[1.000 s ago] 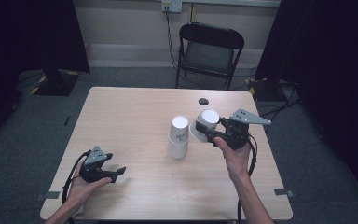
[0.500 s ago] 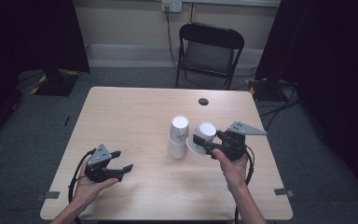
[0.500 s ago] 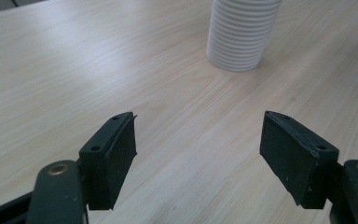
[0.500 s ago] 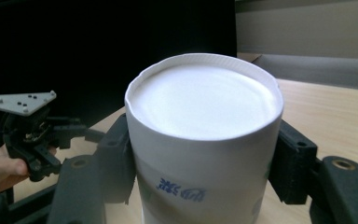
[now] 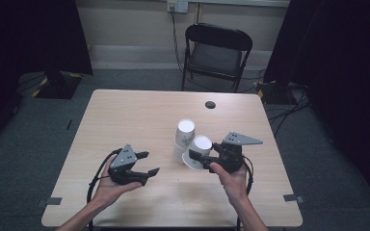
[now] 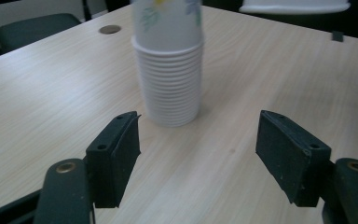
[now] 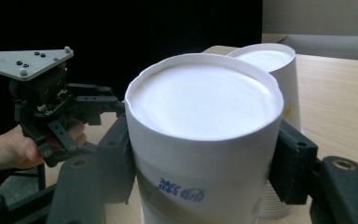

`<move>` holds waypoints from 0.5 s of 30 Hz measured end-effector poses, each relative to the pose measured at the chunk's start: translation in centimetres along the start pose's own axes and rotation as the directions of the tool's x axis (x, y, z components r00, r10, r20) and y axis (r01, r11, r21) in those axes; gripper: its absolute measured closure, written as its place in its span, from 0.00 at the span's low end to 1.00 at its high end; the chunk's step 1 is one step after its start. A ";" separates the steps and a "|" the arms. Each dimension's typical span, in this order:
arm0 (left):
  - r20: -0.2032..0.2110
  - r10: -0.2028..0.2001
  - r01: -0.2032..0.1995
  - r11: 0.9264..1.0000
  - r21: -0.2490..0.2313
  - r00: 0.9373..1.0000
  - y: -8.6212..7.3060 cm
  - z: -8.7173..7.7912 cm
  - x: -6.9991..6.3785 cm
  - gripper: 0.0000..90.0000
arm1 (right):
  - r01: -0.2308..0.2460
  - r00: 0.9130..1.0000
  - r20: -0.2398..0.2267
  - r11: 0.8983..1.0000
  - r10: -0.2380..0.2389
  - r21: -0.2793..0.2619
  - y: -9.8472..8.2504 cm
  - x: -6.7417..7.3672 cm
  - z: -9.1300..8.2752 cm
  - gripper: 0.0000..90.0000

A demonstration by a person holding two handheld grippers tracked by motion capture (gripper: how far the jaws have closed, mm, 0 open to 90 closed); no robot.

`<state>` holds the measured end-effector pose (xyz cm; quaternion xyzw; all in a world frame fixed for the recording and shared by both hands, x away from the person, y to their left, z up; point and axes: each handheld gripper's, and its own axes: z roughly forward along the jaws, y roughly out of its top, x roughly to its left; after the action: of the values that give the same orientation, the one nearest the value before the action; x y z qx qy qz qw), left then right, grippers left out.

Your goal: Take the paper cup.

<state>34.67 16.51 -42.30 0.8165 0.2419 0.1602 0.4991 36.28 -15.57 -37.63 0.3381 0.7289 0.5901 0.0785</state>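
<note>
A stack of upside-down white paper cups (image 5: 184,137) stands near the middle of the wooden table (image 5: 139,115). In the left gripper view the stack (image 6: 170,70) rises just beyond the jaws. My left gripper (image 5: 149,162) is open and empty, held above the table to the left of the stack; its jaws (image 6: 205,154) stand wide apart. My right gripper (image 5: 207,161) is shut on a single paper cup (image 5: 200,146), tilted, just right of the stack. In the right gripper view this cup (image 7: 205,140) sits bottom-up between the pads, with the stack (image 7: 279,70) behind it.
A small dark round disc (image 5: 210,104) lies on the table's far side. A black folding chair (image 5: 217,50) stands beyond the far edge. Cables run over the floor at the right. The left gripper (image 7: 51,107) and its hand appear in the right gripper view.
My right gripper has carried the single cup nearer to the person, keeping just right of the stack. My left gripper has moved right, toward the stack.
</note>
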 end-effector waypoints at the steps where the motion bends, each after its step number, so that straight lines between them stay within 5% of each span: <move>1: 0.005 0.005 -0.005 1.000 -0.004 1.000 0.2 0.2 -0.2 0.34 | -0.003 1.000 -0.004 1.000 0.003 0.002 -0.1 0.1 0.1 0.40; 15: 0.032 0.071 -0.068 0.995 -0.071 0.997 1.4 3.0 -2.6 0.44 | -0.016 0.998 -0.057 0.999 0.018 0.032 -1.0 1.1 1.3 0.39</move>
<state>34.32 12.33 -42.45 0.8091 0.1991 0.1717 0.5256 35.76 -13.92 -38.59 0.3285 0.7372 0.5885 0.0470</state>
